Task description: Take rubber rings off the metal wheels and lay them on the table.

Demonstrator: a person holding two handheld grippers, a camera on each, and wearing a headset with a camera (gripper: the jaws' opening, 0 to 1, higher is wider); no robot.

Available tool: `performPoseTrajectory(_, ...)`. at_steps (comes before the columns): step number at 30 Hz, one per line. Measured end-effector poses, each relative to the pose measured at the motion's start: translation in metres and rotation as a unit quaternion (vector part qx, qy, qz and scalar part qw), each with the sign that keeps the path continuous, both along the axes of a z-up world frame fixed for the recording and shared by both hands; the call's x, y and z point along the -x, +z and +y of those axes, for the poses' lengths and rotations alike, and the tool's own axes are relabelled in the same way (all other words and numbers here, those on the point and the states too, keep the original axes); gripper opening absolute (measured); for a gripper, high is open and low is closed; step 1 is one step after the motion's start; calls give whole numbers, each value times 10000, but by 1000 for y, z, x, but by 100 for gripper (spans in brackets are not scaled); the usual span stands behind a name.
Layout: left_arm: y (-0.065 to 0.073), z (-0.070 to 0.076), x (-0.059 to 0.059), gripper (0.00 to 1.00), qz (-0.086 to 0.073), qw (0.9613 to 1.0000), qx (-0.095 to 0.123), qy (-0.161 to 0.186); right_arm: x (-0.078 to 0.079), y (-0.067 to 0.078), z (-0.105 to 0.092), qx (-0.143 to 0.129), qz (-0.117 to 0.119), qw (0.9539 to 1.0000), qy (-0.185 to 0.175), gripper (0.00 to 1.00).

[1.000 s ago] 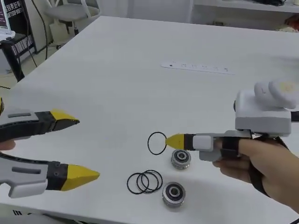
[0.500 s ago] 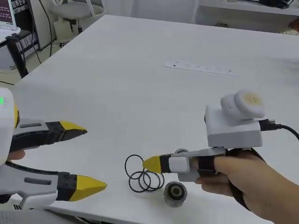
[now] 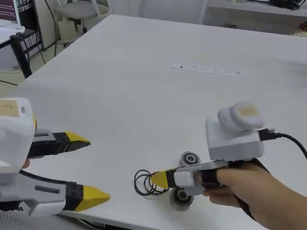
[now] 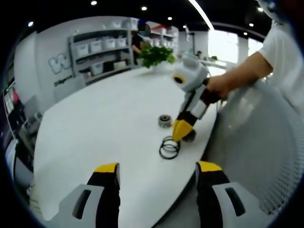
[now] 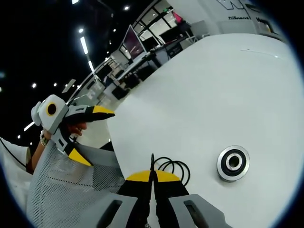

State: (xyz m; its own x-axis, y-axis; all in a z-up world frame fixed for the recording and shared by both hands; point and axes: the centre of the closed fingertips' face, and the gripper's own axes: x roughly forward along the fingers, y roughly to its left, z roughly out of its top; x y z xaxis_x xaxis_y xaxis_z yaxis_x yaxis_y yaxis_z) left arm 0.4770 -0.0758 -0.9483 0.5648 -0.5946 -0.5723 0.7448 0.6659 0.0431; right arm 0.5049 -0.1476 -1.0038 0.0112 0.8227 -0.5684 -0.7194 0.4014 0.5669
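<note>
White surface (image 3: 144, 86), shelving (image 4: 97, 50) behind, power strip (image 3: 210, 70) at the far side, well apart from the work. Rubber rings (image 3: 143, 184) lie overlapped in a loose pile at the near edge, just left of the two metal wheels: far wheel (image 3: 190, 159), near wheel (image 3: 181, 200), both flat on a face. Piling beside the wheels looks deliberate to me: short carry per ring, all in one spot.

Right gripper (image 3: 157, 178): fingers (image 5: 140, 179) clamped fully together. A thin black line rises edge-on from between the tips in the right gripper view, and I read that as the held ring (image 5: 152, 161), pinched. Tips sit low over the pile; touching it or just above, can't tell. Gripper body crosses the near wheel and hides part of it. Judgement: lay-down step, release comes next.

Left gripper (image 3: 98, 168): fingers spread wide, nothing between them, parked at the left near the surface edge, aimed at the pile but apart from it. Probably on standby to steady a wheel.

Can't tell whether either wheel has rings left on its rim.
</note>
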Motion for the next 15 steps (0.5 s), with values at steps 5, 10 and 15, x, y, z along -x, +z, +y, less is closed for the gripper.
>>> performPoseTrajectory(5, -1, 1, 0, 64, 90, 9998, 132, 85, -3, -3, -3, 78, -30, 9999, -69, 0)
performPoseTrajectory(10, 2, 3, -2, 64, 30, 9996, 202, 188, -5, -6, -7, 151, -50, 9998, -103, 0)
performPoseTrajectory(15, -1, 3, 0, 65, 125, 9996, 192, 172, -7, -8, -9, 217, -73, 9996, -145, 0)
